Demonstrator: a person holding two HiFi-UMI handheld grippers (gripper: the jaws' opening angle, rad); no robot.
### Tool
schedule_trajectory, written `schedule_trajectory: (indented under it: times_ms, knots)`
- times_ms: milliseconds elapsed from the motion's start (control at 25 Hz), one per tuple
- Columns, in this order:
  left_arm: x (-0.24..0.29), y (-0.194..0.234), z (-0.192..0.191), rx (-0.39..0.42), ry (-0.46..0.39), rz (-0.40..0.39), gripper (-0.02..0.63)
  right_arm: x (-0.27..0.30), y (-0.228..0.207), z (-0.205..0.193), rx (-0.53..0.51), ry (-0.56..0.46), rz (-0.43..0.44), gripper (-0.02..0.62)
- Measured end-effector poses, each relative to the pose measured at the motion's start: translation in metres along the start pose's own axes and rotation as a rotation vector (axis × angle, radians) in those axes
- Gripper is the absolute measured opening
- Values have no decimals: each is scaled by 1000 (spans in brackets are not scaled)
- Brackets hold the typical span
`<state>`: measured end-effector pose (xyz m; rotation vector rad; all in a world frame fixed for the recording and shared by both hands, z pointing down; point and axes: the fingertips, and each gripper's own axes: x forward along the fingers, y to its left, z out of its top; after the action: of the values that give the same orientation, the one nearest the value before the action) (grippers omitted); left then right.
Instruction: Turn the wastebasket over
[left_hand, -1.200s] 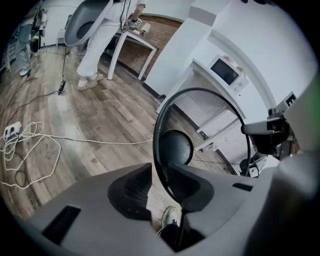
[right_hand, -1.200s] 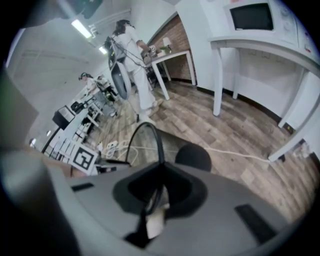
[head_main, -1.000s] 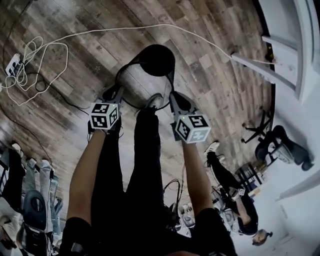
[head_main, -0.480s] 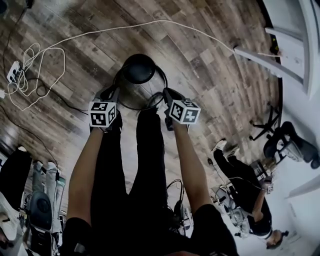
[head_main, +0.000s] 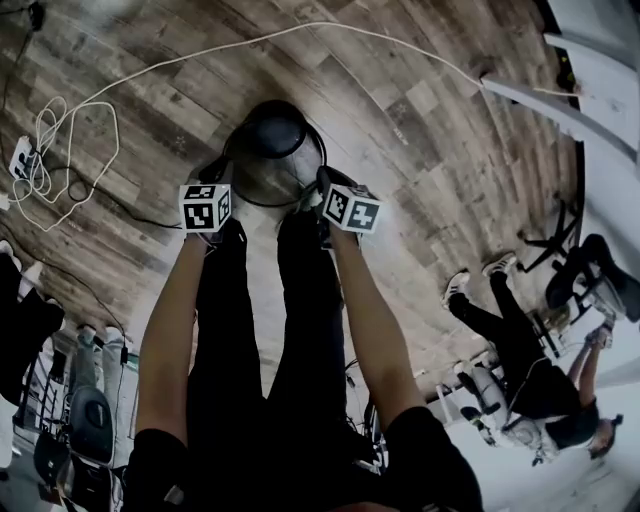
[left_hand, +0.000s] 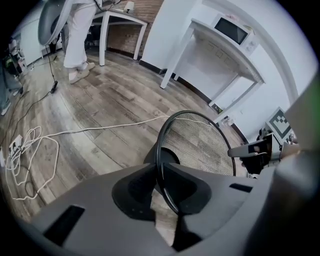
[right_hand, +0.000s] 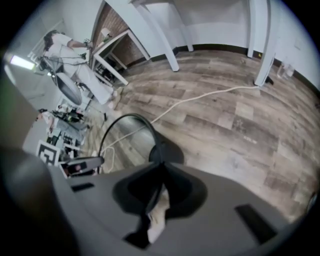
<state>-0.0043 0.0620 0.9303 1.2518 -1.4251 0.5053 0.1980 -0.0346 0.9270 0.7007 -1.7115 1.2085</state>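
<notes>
Wastebasket lowered floorward since earlier frames. Rim clenched by right gripper; left gripper jaws just closed further onto rim. Turn-over judged nearly complete.

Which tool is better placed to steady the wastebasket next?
Right, likely: the right tool is shut on the wastebasket rim; the left tool has the rim between its jaws, which have just been closing.

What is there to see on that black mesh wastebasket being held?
The round black wire-mesh wastebasket has a thin hoop rim, mesh wall and solid dark base. It is tilted, open end toward the person, base toward the wooden floor. The left gripper and right gripper pinch opposite sides of the rim; the left jaws have just been closing on it.
</notes>
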Motion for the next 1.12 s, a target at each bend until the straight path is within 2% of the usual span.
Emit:
schedule_trajectory:
  times_ms: [320,640,1000,1120]
  knots:
    - [34,15,-9,48,23,31,74,39,-17,-15,42,20,-16,49]
    - [49,27,-17,16,37,56,71,55,-19,-17,34,26,-36,49]
    - [50,30,-16,-29,34,43,69,56,-17,-15,37,-2,-56,51]
    - [51,32,-19,-7,68,74,91,57,-19,-15,30,6,-72,55]
